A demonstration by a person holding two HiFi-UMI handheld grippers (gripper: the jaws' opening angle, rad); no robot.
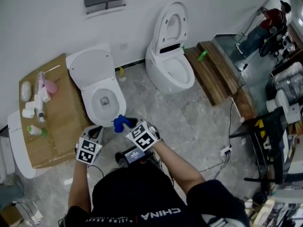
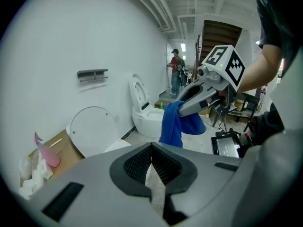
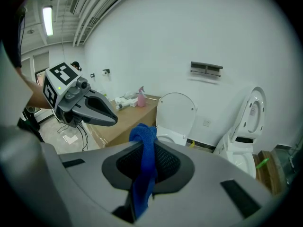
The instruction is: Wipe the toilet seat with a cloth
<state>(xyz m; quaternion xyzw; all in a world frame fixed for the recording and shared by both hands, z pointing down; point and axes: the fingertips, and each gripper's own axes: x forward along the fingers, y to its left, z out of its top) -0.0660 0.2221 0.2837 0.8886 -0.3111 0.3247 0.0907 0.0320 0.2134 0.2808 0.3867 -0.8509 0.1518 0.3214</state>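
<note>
Right gripper [image 3: 144, 149]: clamped on blue cloth [image 1: 120, 122], six o'clock of toilet seat [image 1: 88, 103]
Left gripper [image 2: 151, 149]: closed, empty
Wiping: seemingly not started

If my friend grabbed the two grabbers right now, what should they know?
Right gripper: shut on the blue cloth, which hangs from its jaws.
Left gripper: shut, nothing seen in it.
Toilet: just in front of both grippers, lid up. The cloth is by its front edge and seems not yet on the seat.
Done: cloth is in the grip.
Left: bring the cloth down and wipe round the seat.
</note>
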